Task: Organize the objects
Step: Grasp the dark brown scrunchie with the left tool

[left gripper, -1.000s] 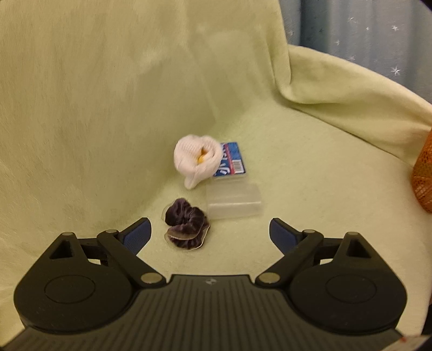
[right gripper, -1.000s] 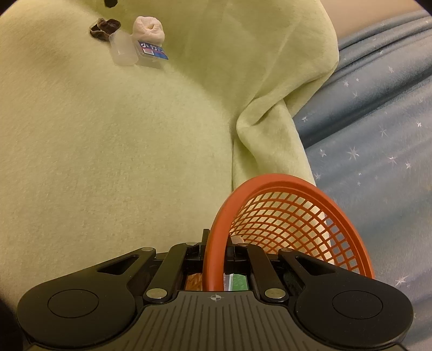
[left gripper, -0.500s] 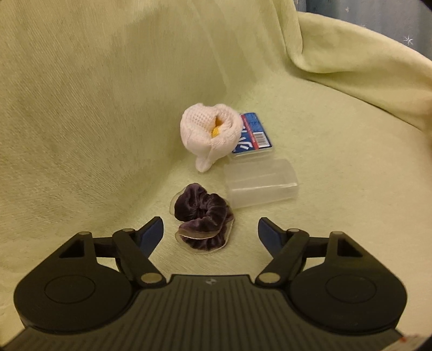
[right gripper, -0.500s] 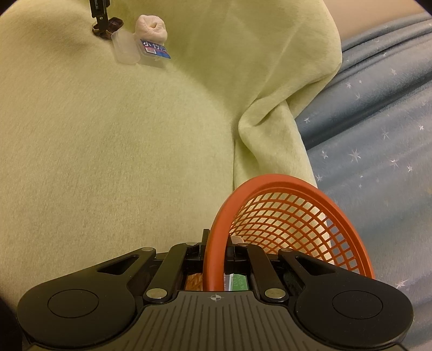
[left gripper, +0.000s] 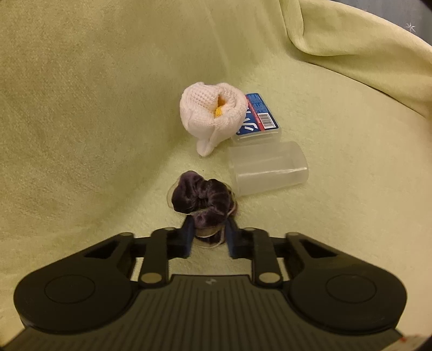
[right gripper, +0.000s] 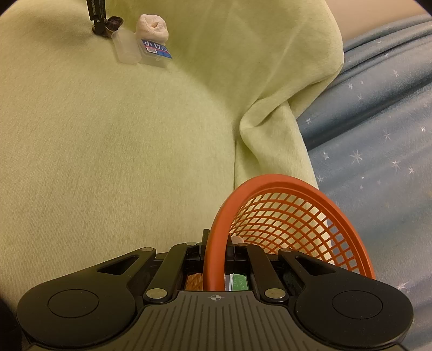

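A dark purple velvet scrunchie (left gripper: 201, 198) lies on the pale green blanket, and my left gripper (left gripper: 208, 229) is shut on its near edge, blue pads pressing both sides. Behind it sit a rolled white sock (left gripper: 212, 114) with a yellow spot, a clear box with a blue label (left gripper: 257, 117) and a clear plastic lid (left gripper: 267, 167). In the right wrist view my right gripper (right gripper: 216, 251) is shut on the rim of an orange mesh basket (right gripper: 291, 216). The left gripper (right gripper: 98, 21), scrunchie (right gripper: 113, 23), sock (right gripper: 151, 27), lid (right gripper: 125, 46) and labelled box (right gripper: 156, 51) appear far off, top left.
The green blanket (right gripper: 108, 151) covers a soft seat, with a fold (left gripper: 364, 40) rising at the right. A blue star-patterned cloth (right gripper: 378, 129) lies past its right edge. Something with a green label (right gripper: 239, 282) shows inside the basket.
My left gripper came down and forward over the scrunchie and its jaws closed from wide open onto it. The right gripper and basket have stayed still.
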The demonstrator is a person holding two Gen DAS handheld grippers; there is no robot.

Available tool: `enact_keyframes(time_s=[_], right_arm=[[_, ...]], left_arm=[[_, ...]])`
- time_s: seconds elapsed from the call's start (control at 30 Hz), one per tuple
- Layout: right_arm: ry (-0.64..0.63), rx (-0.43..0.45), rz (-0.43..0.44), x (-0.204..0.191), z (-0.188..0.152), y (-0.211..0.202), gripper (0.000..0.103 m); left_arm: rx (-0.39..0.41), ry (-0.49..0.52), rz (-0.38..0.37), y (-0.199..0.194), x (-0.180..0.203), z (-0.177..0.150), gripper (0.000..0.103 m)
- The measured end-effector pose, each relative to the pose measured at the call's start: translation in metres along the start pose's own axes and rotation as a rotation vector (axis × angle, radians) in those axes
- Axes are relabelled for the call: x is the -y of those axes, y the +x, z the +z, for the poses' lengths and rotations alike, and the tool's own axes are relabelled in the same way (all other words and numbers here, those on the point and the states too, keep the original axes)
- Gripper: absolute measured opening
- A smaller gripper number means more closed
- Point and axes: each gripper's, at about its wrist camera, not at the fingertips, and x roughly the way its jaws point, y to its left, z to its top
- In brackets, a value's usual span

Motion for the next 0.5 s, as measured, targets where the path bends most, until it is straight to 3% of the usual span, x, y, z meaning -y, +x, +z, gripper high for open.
enact_keyframes(time_s=[0.23, 0.5], right_arm=[[0.001, 0.001, 0.000, 0.000, -0.001, 0.000, 0.002], [0.006, 0.004, -0.003, -0.001, -0.003, 0.000, 0.002]], left_arm=[[-0.011, -0.008, -0.066, -0.020, 0.006, -0.005, 0.011], [-0.006, 0.043, -0.149, -0.056, 0.044, -0.031, 0.011]])
